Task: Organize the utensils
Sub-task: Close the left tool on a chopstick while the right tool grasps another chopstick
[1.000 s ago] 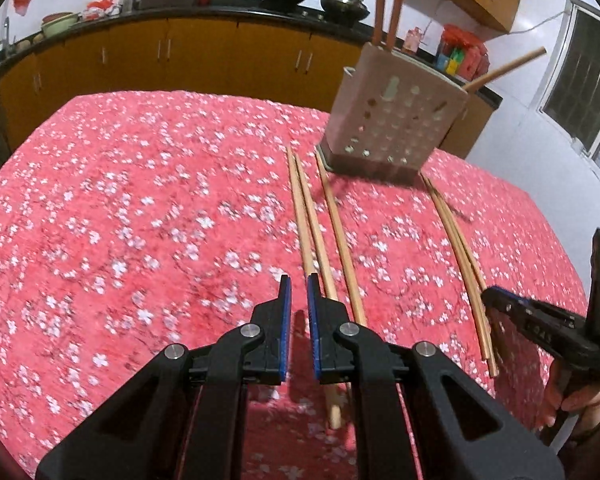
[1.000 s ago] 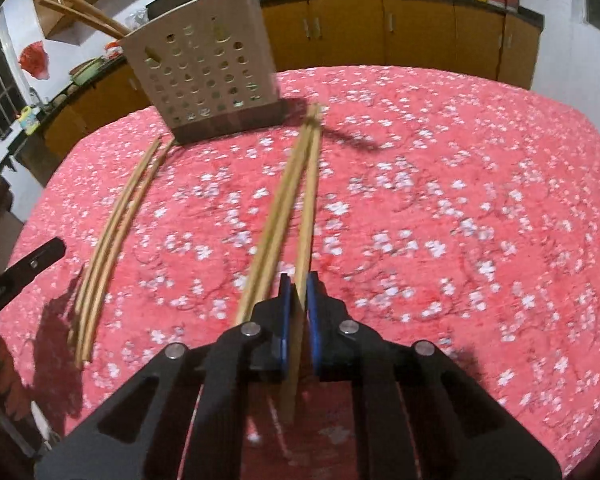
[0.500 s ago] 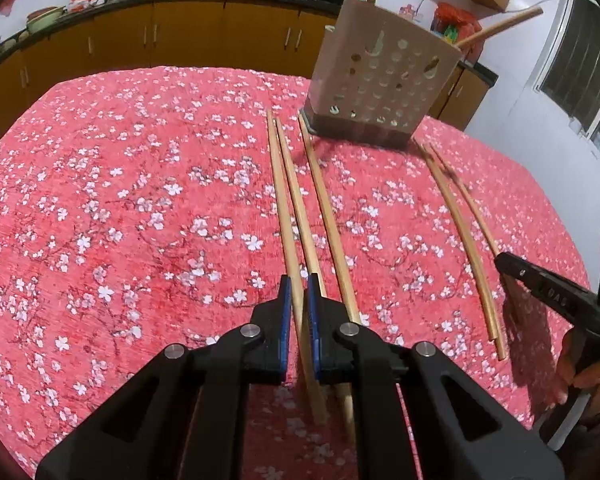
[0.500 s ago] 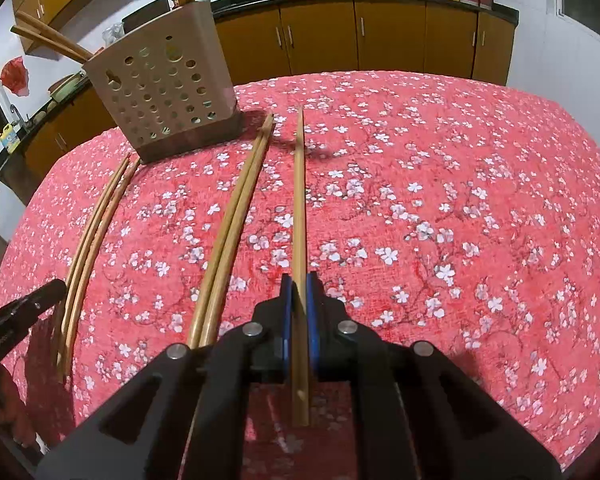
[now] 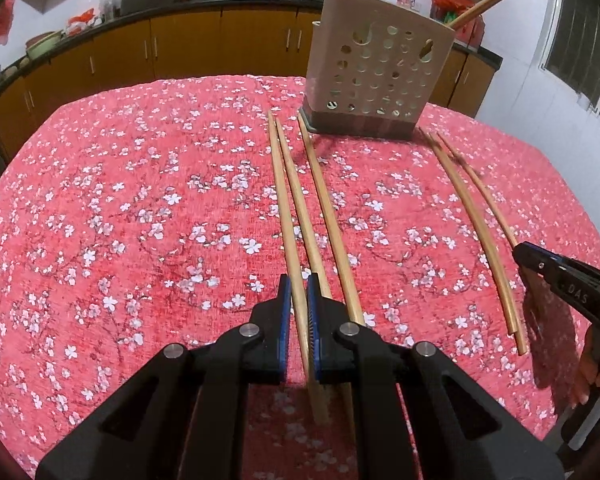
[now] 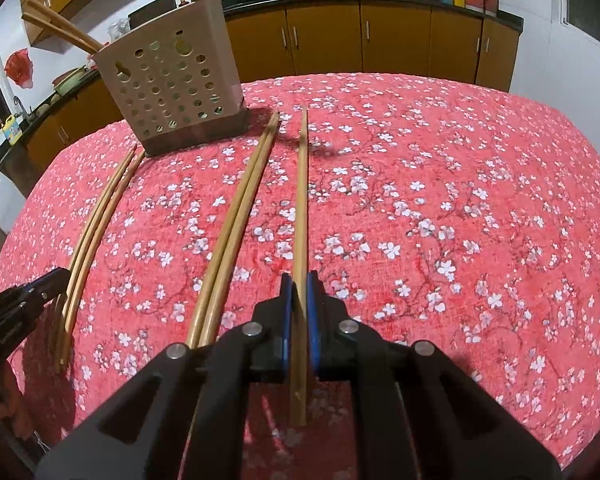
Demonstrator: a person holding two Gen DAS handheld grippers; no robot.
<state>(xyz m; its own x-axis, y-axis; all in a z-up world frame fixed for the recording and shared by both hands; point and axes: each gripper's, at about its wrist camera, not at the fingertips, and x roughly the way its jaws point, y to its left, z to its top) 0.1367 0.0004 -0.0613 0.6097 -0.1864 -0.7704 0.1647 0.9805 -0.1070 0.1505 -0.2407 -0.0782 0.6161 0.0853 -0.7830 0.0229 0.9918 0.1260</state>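
A long chopstick is pinched tight between the closed fingers of the left gripper. Its far tip points toward the holder with holes. Two more chopsticks lie just beside it on the red flowered counter. A single chopstick is pinched the same way by the right gripper, with its tip near the holder too.

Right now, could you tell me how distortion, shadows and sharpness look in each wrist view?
Left wrist view: sharp and evenly lit; the thin chopsticks bow with the fisheye, the corners go black, and a dark shadow lies on the cloth at right. Right wrist view: same bowing at left, the rack looks tilted, no glare.
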